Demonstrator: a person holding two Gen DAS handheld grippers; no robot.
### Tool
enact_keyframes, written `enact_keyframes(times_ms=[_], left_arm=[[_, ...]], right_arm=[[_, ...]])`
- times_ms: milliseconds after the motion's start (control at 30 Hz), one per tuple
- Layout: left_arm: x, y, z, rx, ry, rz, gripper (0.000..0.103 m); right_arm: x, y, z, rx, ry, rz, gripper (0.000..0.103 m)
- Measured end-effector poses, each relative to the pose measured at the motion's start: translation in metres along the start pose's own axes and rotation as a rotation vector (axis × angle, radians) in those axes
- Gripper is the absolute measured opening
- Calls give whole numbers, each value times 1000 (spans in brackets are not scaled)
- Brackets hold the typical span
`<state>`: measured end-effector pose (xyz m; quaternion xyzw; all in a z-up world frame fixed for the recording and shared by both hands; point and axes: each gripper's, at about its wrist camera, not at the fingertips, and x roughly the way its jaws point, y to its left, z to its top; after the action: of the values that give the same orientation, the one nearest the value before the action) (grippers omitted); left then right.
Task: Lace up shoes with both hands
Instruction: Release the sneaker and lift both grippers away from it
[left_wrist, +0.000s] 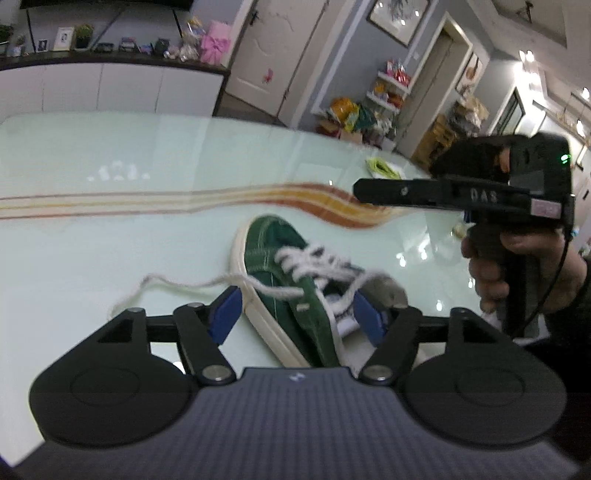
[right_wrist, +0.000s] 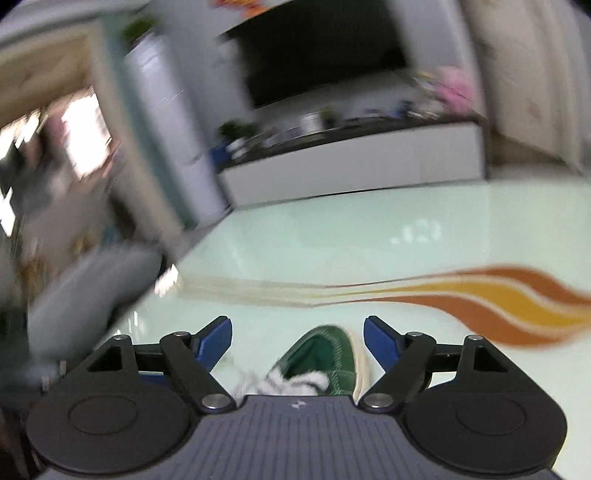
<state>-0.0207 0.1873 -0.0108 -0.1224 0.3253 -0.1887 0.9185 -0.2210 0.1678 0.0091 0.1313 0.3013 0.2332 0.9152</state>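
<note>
Left wrist view: at 9 o'clock a loose white lace end (left_wrist: 147, 286) trails across the pale green glass counter (left_wrist: 110, 166), running right toward the green shoe (left_wrist: 291, 280). The left tongs (left_wrist: 297, 314) stand spread, gripping nothing, their blue pads to either side of the shoe's white-soled body, which lies at the centre with its toe pointing to 12 o'clock. White lacing crosses the eyelets. Orange and yellow stripes (left_wrist: 332, 203) sweep over the counter beyond the toe. At 3 o'clock a hand (left_wrist: 491, 273) grips the handle of the right tongs (left_wrist: 360, 190), seen side-on above the counter, apart from the shoe; whether they are parted cannot be told from here.

Right wrist view, blurred: the right tongs (right_wrist: 297, 338) are released and empty, and the shoe's toe (right_wrist: 325, 354) shows between the fingers at 6 o'clock.
</note>
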Motion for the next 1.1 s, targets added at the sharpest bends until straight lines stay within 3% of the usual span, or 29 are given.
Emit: enact_keyframes(times_ms=[67, 133, 200, 333, 433, 467, 633, 733, 867, 1100], left_arm=[[-6, -7, 4, 45, -25, 28, 70], [-11, -17, 5, 126, -41, 58, 62], [-12, -25, 4, 202, -11, 71, 60], [-16, -49, -7, 487, 59, 174, 67], [-11, -69, -14, 741, 109, 244, 65], [-5, -78, -17, 850, 134, 273, 62], [19, -93, -30, 1120, 205, 299, 23], [39, -91, -44, 1268, 265, 343, 22], [54, -84, -59, 1387, 303, 362, 23], [52, -93, -62, 1501, 236, 371, 29]], right_arm=[[-6, -9, 1, 99, -23, -54, 87], [-11, -17, -2, 205, -38, -101, 87], [-18, -23, -13, 291, -38, -126, 87], [-23, -20, -28, 297, -27, -124, 88], [-24, -14, -25, 258, 6, -84, 89], [-28, -14, -23, 248, 9, -73, 89], [-27, -15, -12, 263, 46, -49, 89], [-27, -17, -9, 283, 76, -27, 89], [-32, -18, -10, 295, 101, -11, 89], [-33, -19, -12, 303, 131, -2, 89]])
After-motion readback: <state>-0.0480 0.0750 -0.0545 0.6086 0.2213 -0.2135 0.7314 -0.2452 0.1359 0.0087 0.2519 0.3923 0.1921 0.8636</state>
